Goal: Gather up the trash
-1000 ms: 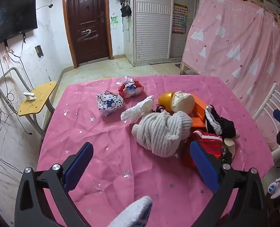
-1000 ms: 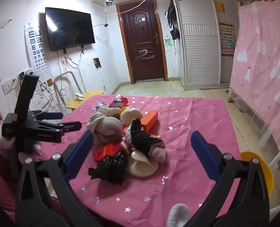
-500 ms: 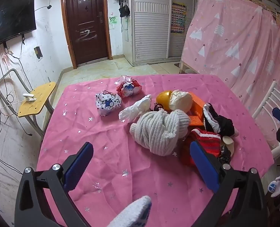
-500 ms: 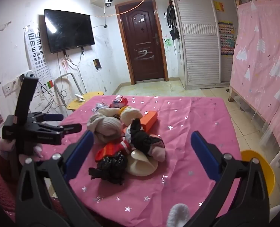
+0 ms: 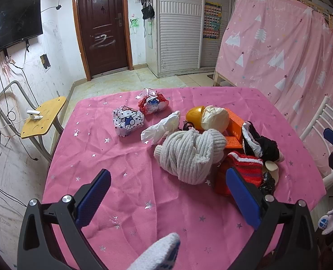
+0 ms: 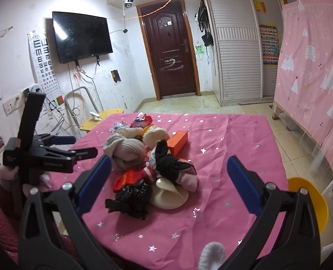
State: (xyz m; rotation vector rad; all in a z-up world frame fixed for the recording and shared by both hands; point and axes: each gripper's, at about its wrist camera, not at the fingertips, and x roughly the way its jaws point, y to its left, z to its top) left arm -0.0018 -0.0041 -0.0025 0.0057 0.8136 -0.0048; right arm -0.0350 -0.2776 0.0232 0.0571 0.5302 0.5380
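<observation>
A pink star cloth covers the table (image 5: 126, 166). On it lie a Hello Kitty wrapper (image 5: 127, 119), a red snack wrapper (image 5: 152, 101), a white crumpled bag (image 5: 160, 128), a yellow capsule (image 5: 194, 115), an orange box (image 5: 234, 123), a grey knit hat (image 5: 189, 153), red and black socks (image 5: 245, 168) and black crumpled plastic (image 6: 130, 199). My left gripper (image 5: 166, 198) is open and empty above the near table edge; it also shows in the right wrist view (image 6: 76, 146). My right gripper (image 6: 166, 182) is open and empty, near the pile.
A yellow bin (image 6: 310, 200) stands on the floor at the table's right. A yellow stool (image 5: 42, 117) with a small white object stands at the left. A white chair (image 5: 319, 126) and a pink curtain (image 5: 290, 51) are on the right.
Both grippers have drifted slightly; the left wrist view has pulled back a little from the pile. Nothing was taken hold of or moved on the table.
</observation>
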